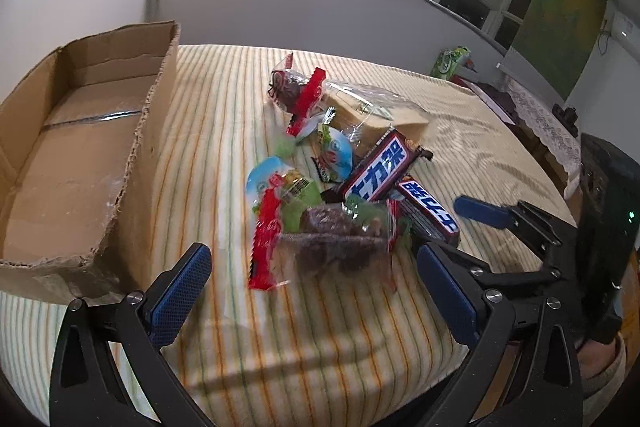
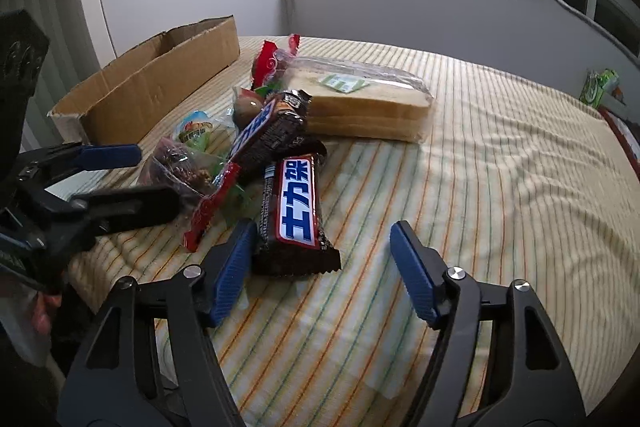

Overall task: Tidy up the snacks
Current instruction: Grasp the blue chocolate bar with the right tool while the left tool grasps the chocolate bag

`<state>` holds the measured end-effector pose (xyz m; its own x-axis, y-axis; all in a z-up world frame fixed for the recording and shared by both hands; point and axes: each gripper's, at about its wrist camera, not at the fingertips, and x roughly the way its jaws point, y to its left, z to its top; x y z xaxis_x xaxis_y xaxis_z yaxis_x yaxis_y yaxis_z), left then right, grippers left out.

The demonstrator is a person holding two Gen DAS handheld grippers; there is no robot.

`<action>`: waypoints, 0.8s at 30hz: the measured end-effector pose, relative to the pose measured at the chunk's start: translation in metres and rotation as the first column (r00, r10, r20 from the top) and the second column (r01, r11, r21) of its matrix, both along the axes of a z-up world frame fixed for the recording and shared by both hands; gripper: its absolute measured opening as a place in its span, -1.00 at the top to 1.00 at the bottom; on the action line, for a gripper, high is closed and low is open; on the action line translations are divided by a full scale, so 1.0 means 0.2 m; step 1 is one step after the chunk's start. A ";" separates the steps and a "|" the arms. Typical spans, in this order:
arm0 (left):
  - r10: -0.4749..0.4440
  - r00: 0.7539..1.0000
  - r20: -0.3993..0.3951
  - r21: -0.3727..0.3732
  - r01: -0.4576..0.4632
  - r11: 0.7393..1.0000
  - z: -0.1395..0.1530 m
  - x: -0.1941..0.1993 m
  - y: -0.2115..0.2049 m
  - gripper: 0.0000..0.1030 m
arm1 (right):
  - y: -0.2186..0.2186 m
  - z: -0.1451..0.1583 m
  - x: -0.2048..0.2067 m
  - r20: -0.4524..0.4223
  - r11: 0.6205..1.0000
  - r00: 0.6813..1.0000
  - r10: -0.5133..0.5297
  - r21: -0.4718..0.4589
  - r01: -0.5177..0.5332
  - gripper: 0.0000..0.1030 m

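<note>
Left wrist view
- Left gripper (image 1: 312, 283): released, jaws wide, straddling a clear bag of brown snacks (image 1: 340, 247); pads not pressing.
- Snack pile (image 1: 340, 155): heaped mid-bedspread; cardboard box (image 1: 156, 107) just left of it, empty.
- Risk: slippery film may crumple and slide out, dragging the red packet (image 1: 266, 235).

Right wrist view
- Right gripper (image 2: 324, 267): unclenched; left pad touching the near chocolate bar (image 2: 298, 205), the other well clear.
- Risk: an off-centre pinch could skew the bar; the grippers sit near enough to collide.
</note>
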<state>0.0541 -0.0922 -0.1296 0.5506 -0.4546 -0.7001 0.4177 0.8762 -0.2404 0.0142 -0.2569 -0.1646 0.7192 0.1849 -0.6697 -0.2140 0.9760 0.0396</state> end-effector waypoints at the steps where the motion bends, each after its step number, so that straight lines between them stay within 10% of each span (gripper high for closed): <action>1: -0.005 1.000 0.001 0.004 0.005 1.000 -0.01 0.00 -0.01 -0.97 | 0.02 0.00 0.00 0.002 1.000 1.000 0.008 -0.008 -0.008 -0.30; 3: -0.010 1.000 -0.004 0.013 0.010 1.000 -0.02 0.01 -0.04 -0.93 | 0.06 0.00 0.03 0.007 0.999 1.000 0.023 -0.030 -0.023 0.17; 6: 0.003 1.000 0.006 0.042 -0.003 0.999 -0.04 0.01 -0.06 -0.59 | 0.04 0.01 0.04 0.006 1.000 1.000 0.010 -0.010 -0.010 0.36; 24: 0.020 0.999 0.039 -0.025 -0.019 1.000 0.00 -0.10 0.04 -0.14 | -0.22 0.06 -0.23 0.052 0.980 0.983 -0.177 0.097 0.172 0.39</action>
